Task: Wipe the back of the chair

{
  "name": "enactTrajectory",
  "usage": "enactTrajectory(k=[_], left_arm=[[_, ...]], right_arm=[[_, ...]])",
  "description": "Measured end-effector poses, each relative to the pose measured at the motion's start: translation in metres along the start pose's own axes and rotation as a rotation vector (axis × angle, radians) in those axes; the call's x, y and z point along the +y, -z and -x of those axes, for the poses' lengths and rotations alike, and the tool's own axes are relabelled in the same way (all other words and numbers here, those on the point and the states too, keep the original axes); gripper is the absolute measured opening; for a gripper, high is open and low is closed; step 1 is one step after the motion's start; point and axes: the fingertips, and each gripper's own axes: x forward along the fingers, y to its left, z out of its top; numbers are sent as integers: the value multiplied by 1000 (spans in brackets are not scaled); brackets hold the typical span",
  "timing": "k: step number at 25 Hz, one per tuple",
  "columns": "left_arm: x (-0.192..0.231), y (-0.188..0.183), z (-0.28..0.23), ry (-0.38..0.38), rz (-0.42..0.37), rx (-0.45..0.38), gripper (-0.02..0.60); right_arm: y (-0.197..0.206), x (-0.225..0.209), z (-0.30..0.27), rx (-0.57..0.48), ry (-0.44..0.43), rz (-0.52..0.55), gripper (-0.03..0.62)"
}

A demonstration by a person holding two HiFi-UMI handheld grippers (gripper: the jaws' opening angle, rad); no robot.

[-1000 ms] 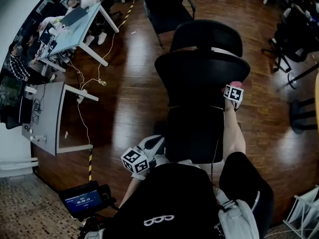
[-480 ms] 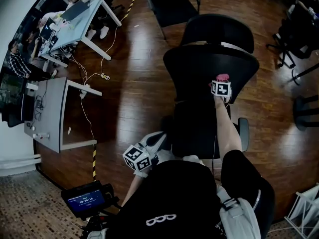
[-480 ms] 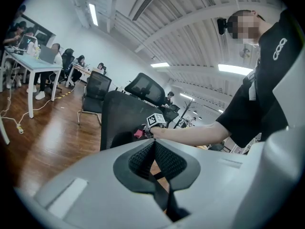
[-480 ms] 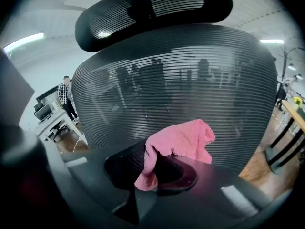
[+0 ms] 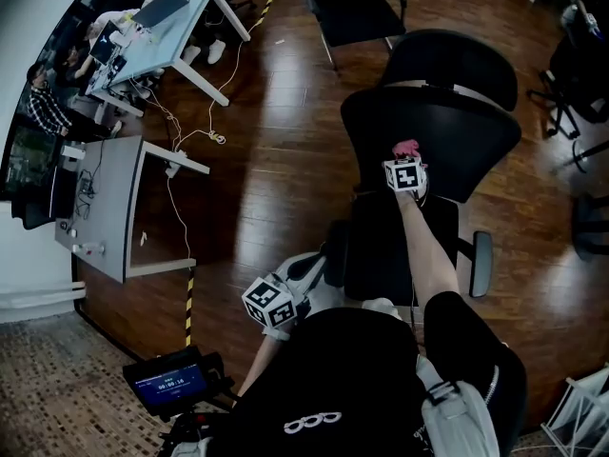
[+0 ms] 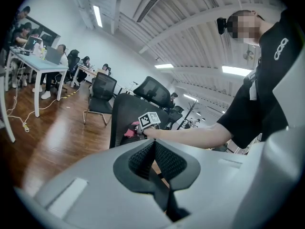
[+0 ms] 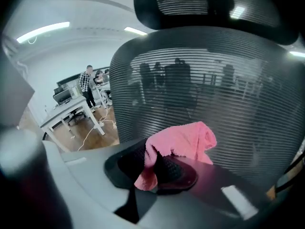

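Note:
The black mesh chair back [image 5: 457,127] stands in front of me in the head view, with its headrest [image 5: 452,60] beyond it. My right gripper [image 5: 407,157] is shut on a pink cloth [image 5: 406,147] held against the left-middle of the back. In the right gripper view the cloth [image 7: 183,142] bunches out of the jaws of that gripper [image 7: 157,165], right against the mesh [image 7: 214,75]. My left gripper [image 5: 303,272] hangs low beside my body, away from the chair. In the left gripper view, that gripper [image 6: 153,146] is shut and holds nothing.
A second black chair [image 5: 357,8] stands behind the first. A grey desk [image 5: 100,208] and a blue table [image 5: 157,27] with seated people stand at the left, with cables [image 5: 181,150] on the wooden floor. A small screen device [image 5: 166,381] sits near my feet.
My right gripper has carried the pink cloth leftward across the chair back, from its right edge toward the middle. The left gripper has stayed near my body.

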Motion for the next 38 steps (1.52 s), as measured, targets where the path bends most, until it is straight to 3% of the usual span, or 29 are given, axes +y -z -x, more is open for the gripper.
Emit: enactTrajectory(k=[7, 14, 21, 23, 27, 32, 38], left_arm=[[22, 0, 11, -34, 12, -8, -8], [23, 6, 18, -40, 30, -4, -8], [34, 7, 21, -57, 22, 2, -8], [34, 7, 19, -54, 19, 9, -8], [29, 5, 13, -44, 9, 25, -8], [16, 9, -3, -12, -8, 57, -8], [-2, 14, -26, 35, -25, 98, -8]], right_arm=[[-14, 75, -40, -5, -123, 74, 44], [-12, 113, -47, 7, -184, 135, 44], [-17, 183, -58, -29, -434, 214, 44], [-15, 191, -59, -30, -470, 227, 44], [-8, 172, -62, -6, -435, 197, 44], [11, 106, -64, 42, -294, 66, 44], [23, 67, -50, 41, -247, 3, 44]])
